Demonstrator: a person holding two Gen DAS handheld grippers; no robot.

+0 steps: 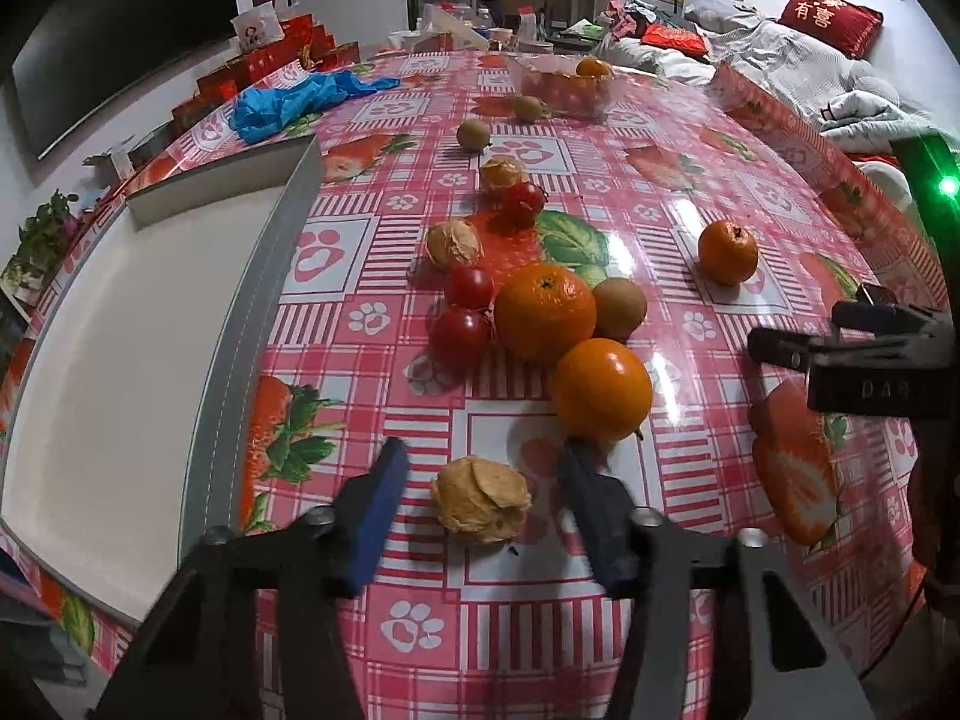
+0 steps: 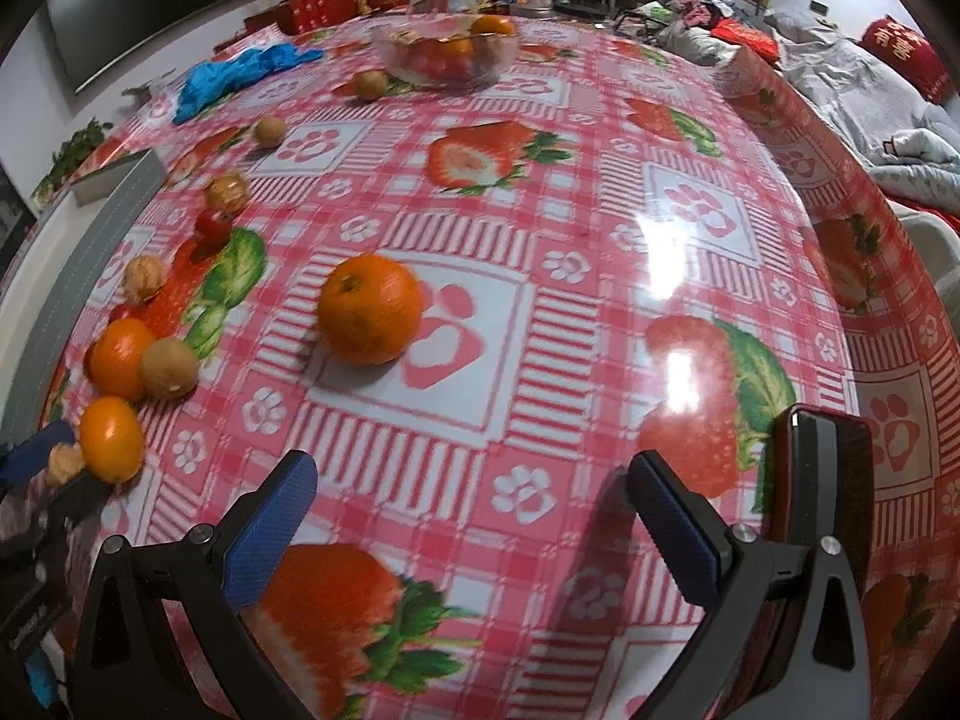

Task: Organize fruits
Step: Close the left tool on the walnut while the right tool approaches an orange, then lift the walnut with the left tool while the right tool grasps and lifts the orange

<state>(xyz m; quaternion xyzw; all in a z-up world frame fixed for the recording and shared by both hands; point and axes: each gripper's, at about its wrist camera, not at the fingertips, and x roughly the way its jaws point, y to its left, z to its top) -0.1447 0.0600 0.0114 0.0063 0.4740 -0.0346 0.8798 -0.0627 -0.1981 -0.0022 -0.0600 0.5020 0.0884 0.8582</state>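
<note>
My left gripper [image 1: 483, 468] is open, its fingers on either side of a papery husked fruit [image 1: 480, 498] lying on the tablecloth, not touching it. Just beyond lie two oranges [image 1: 602, 390] [image 1: 545, 311], a brown fruit [image 1: 620, 307], two red tomatoes [image 1: 461, 330], and more husked fruits [image 1: 454, 243]. A lone orange [image 1: 727, 252] [image 2: 369, 309] lies to the right. My right gripper [image 2: 471, 480] is open and empty, well short of that orange. A clear bowl [image 2: 444, 51] with fruit stands at the far side.
A white tray with a grey rim [image 1: 264, 276] lies along the left. A blue plastic bag [image 1: 294, 99] lies at the far left. A dark phone [image 2: 822, 480] stands by my right gripper's right finger. Red boxes crowd the table's far end.
</note>
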